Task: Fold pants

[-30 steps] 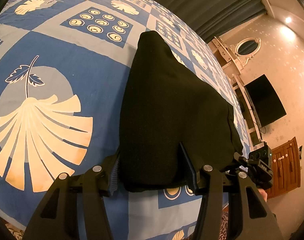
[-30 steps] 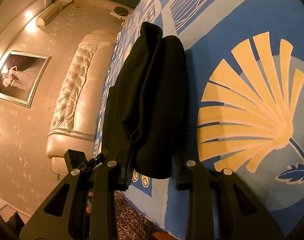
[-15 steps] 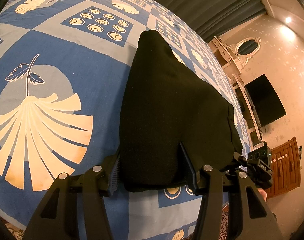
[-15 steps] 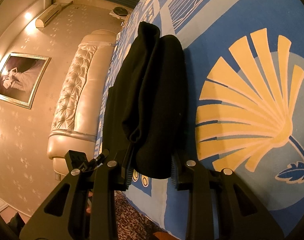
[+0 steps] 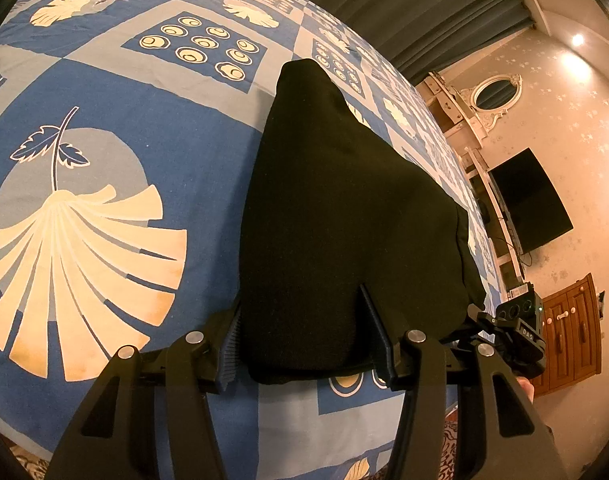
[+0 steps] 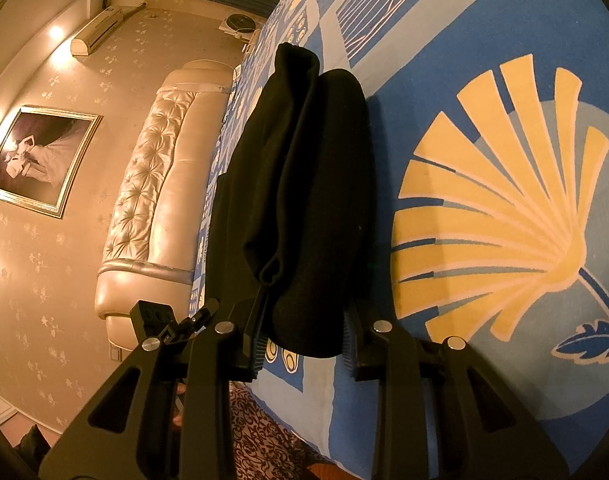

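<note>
Left wrist: left gripper (image 5: 304, 340) fingers are gaping wide, straddling the near edge of the black pants (image 5: 344, 220) without pinching; the long axis is running straight ahead across the bed (image 5: 104, 100).

Right wrist: right gripper (image 6: 304, 334) fingers are likewise spread around the pants (image 6: 304, 184) hem, not clamping; both grippers are sitting equally near.

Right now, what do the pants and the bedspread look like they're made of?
Pants: black, matte, soft thick fabric, maybe fleece or knit; rounded bulky folds, no sheen. Bedspread: thin woven printed cloth, probably cotton; flat matte surface with fine creases.
</note>
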The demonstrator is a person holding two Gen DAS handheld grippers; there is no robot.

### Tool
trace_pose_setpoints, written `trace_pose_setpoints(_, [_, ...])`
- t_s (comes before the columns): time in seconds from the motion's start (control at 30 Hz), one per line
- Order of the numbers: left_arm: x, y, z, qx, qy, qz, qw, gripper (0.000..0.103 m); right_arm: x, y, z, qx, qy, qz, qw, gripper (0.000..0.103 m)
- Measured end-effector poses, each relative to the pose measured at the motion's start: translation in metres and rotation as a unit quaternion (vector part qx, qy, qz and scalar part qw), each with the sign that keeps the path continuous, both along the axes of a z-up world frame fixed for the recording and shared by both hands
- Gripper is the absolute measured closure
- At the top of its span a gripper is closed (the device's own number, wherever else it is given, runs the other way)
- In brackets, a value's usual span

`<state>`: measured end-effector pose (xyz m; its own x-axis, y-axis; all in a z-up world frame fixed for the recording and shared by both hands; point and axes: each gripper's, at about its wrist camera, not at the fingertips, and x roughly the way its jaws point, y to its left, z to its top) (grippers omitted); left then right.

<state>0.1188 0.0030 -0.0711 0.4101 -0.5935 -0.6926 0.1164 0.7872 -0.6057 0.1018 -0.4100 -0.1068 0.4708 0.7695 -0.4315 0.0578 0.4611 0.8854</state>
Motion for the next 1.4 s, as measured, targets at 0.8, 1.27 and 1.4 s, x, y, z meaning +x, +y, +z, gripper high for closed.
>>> trace_pose_setpoints(0.8, [-0.001,-0.004,-0.007,-0.035,0.008,-0.025,0.9990,0.028,-0.008,-0.003,0.001,0.002,-0.001,0.010,1.000,0.049])
trace_pose_setpoints(1.27, [0.043,0.020,-0.010,-0.068,-0.007,-0.068,0.9953,0.024,0.021,-0.019,0.013,-0.035,-0.018,0.031,0.999,0.020])
trace_pose_setpoints(1.4, [0.065,0.005,-0.006,-0.067,-0.016,-0.103,0.9923,0.024,0.043,-0.012,0.013,-0.020,-0.022,0.037,0.999,0.018])
